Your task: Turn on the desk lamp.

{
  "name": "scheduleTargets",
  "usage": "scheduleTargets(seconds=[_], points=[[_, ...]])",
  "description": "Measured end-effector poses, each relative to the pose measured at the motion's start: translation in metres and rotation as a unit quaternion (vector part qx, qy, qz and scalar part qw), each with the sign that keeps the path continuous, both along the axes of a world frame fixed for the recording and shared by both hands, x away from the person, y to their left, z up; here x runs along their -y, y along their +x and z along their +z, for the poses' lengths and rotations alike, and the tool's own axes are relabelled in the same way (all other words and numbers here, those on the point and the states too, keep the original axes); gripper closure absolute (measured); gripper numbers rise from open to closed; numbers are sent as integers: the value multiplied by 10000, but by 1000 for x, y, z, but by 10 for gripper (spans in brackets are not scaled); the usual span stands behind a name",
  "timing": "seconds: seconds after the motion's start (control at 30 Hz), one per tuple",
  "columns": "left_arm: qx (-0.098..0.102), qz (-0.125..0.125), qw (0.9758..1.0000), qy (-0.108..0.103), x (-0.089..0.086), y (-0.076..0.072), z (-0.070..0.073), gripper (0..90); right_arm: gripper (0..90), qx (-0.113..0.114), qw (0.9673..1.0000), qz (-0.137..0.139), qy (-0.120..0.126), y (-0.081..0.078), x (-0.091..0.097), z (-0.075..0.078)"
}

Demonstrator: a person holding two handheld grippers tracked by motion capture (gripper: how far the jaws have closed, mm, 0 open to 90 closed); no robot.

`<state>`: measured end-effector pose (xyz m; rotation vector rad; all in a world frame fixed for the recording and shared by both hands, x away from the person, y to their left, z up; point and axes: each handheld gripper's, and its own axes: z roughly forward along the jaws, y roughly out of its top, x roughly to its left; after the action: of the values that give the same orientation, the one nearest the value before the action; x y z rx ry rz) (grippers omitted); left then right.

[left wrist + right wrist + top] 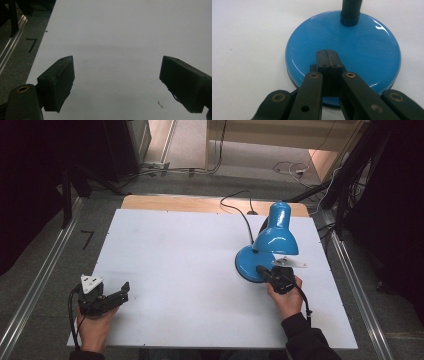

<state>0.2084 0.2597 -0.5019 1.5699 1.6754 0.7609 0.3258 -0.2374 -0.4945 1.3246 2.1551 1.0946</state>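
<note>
A glossy blue desk lamp (pixel 276 237) stands at the right of the white table (pixel 175 255), its shade bent down over its round base (pixel 246 262). My right gripper (pixel 261 269) comes in from the front with its jaws shut and nothing between them. In the right gripper view the shut tips (pixel 327 53) lie over the near half of the base (pixel 362 45), below the ribbed neck (pixel 351 12); whether they touch it I cannot tell. My left gripper (pixel 124 291) rests at the table's front left, open, with bare table between its fingers (pixel 58 82).
The lamp's black cord (pixel 242 212) runs from the base to the table's far edge. Metal rails (pixel 42 280) flank the table on both sides. Loose cables (pixel 292 168) lie on the floor beyond. A black mark (pixel 87 239) sits on the floor at left.
</note>
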Motion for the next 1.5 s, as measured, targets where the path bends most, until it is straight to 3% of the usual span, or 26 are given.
scheduleTargets(seconds=[0.23, 0.43, 0.8, 1.13, 1.5], points=[[-3, 3, 10000, -2, 0, 0, 0, 134, 881, -31, 10000, -10, 39, 0, 0, 0], [-9, 5, 10000, -2, -1, 0, 0, 134, 881, 102, 9999, -50, 129, 1, 1, 5], [-9, 7, 10000, 5, 0, 0, 0, 134, 882, 55, 9999, -93, 62, 4, 0, 2], [8, 6, 10000, 0, 0, -1, 0, 135, 883, 92, 9998, -25, -145, 1, -1, 0], [16, 8, 10000, -12, -1, 0, 0, 135, 870, 69, 9998, -6, 177, 2, 0, 0]])
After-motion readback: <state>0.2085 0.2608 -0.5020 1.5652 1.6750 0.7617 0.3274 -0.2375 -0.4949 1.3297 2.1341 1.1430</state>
